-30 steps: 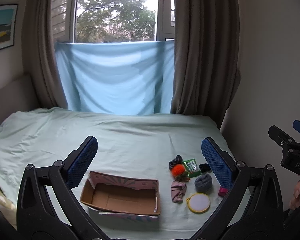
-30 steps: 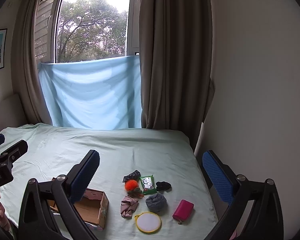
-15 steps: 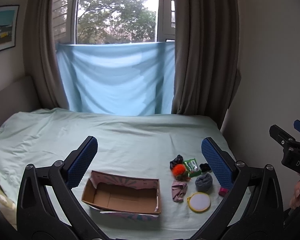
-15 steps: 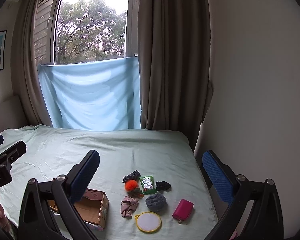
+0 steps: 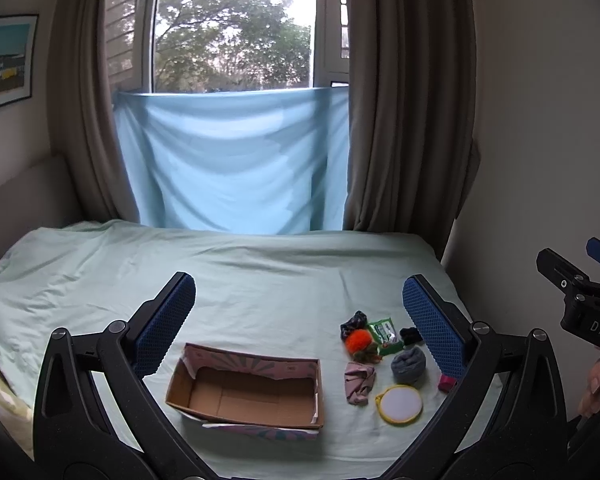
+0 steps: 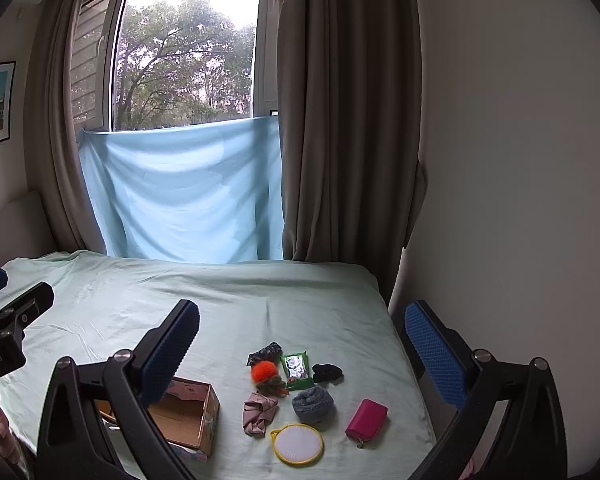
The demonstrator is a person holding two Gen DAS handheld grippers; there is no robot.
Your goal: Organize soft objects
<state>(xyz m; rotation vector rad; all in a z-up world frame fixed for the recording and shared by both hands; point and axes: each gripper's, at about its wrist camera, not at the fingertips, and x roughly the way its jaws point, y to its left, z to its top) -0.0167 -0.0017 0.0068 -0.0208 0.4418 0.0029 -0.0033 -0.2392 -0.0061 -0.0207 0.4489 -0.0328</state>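
Observation:
An empty cardboard box sits on the pale green bed sheet; it also shows in the right wrist view. To its right lie an orange pom-pom, a pink cloth, a grey rolled sock, a black scrunchie, a dark patterned scrunchie, a green packet, a magenta pouch and a yellow-rimmed round pad. My left gripper is open and empty above the box. My right gripper is open and empty above the pile.
The bed runs to a window with a blue cloth and brown curtains. A wall borders the bed's right edge. The right gripper's body shows at the left view's right side.
Both views have drifted very slightly. The grippers stay open and the objects have not moved.

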